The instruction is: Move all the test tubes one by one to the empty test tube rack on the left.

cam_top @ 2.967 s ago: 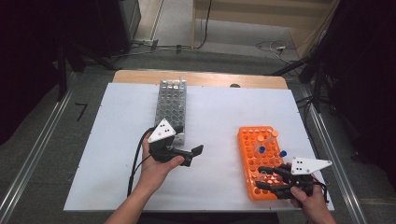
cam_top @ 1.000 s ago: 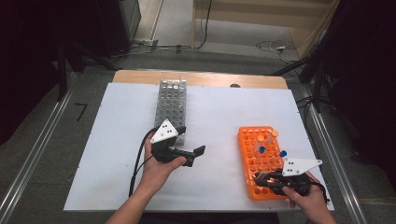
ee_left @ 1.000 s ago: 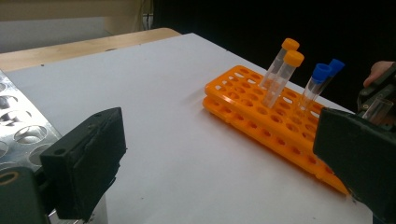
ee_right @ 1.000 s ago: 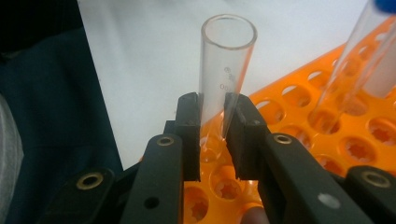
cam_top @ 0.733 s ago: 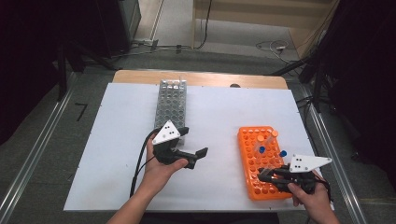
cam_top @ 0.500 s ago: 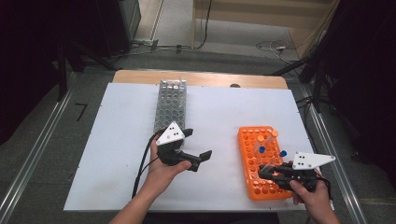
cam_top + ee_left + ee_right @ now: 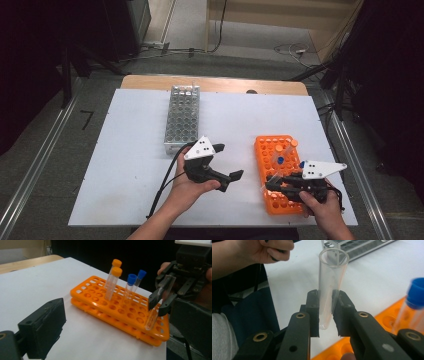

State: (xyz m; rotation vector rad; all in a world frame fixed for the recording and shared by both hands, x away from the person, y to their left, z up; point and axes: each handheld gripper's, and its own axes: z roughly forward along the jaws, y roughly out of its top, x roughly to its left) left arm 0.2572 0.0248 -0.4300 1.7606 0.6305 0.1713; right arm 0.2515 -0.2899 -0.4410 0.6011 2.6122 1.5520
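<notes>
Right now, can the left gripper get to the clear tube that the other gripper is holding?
Probably yes: the left gripper is open, with bare table between it and the clear tube in the right gripper.

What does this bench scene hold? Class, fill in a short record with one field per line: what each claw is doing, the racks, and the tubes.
right claw: shut on a clear uncapped tube, above the near end of the orange rack
left claw: open, holding nothing
orange rack: two orange-capped tubes and two blue-capped tubes, upright
metal rack: at the far left of the table
</notes>
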